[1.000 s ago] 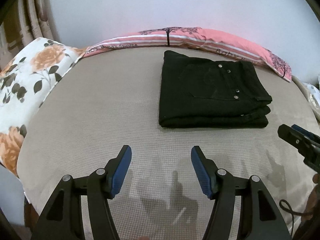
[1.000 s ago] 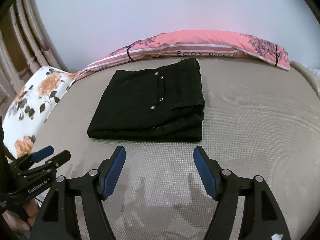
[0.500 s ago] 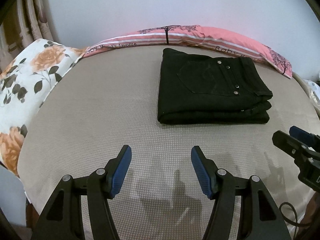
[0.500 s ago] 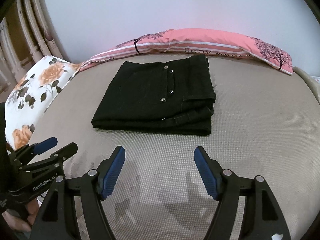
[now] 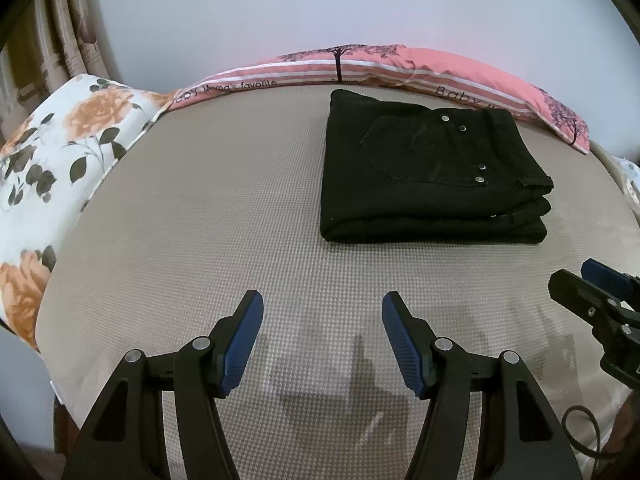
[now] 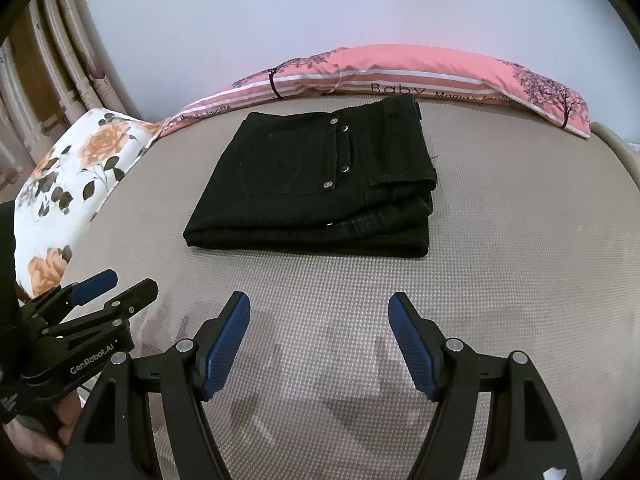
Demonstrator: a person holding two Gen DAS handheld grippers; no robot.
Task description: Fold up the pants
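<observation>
The pants are lying on the bed as a squat black stack, several layers showing along the near edge, a back pocket and rivets facing up. They are sitting toward the far side, just in front of the pink pillow, with the floral pillow well off to the left. The folding is looking finished: edges are lining up fairly squarely, and nothing is trailing loose. Both tools are hovering over bare bed near the viewer, apart from the stack. The left gripper is standing with jaws apart and nothing between them; the right gripper is doing likewise. What is remaining, at most, is a tidy of the slightly uneven right-hand ends
</observation>
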